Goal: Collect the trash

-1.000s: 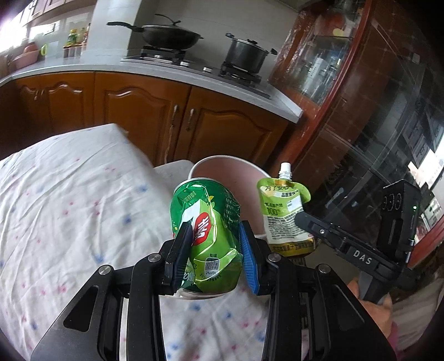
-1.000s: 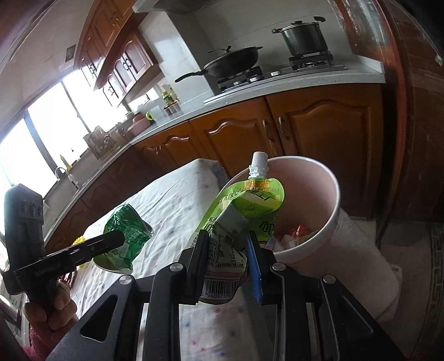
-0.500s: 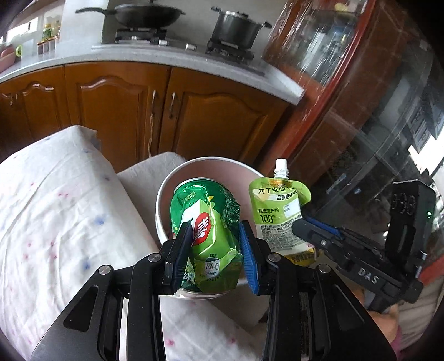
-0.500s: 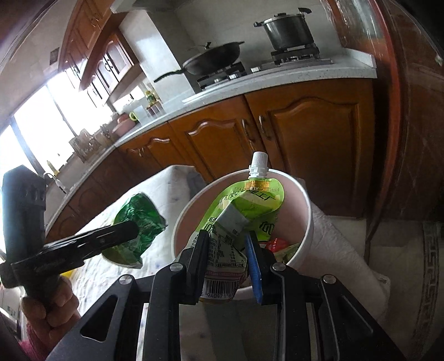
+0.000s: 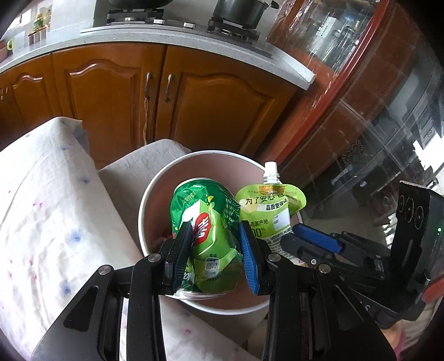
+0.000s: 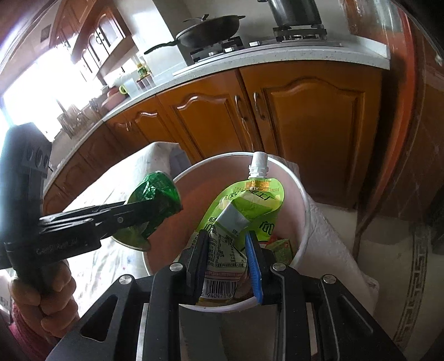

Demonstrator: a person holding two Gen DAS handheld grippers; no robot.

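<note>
My left gripper [image 5: 215, 236] is shut on a crushed green soda can [image 5: 206, 219] and holds it over the mouth of a pink-lined white bin [image 5: 155, 191]. My right gripper [image 6: 226, 244] is shut on a green drink pouch [image 6: 244, 205] with a white cap and holds it over the same bin [image 6: 301, 200]. The can [image 6: 154, 194] in the left gripper [image 6: 158, 211] shows at the bin's left rim in the right wrist view. The pouch [image 5: 270, 211] and right gripper [image 5: 308, 236] show in the left wrist view. Some trash [image 6: 281, 247] lies in the bin.
A table under a white dotted cloth [image 5: 41, 211] lies left of the bin. Wooden kitchen cabinets [image 5: 172, 91] with a stove and pots on the counter [image 5: 183, 25] stand behind. A red-framed glass cabinet [image 5: 360, 91] stands at the right.
Both grippers have moved from over the table toward the bin with their loads and now hang over its opening.
</note>
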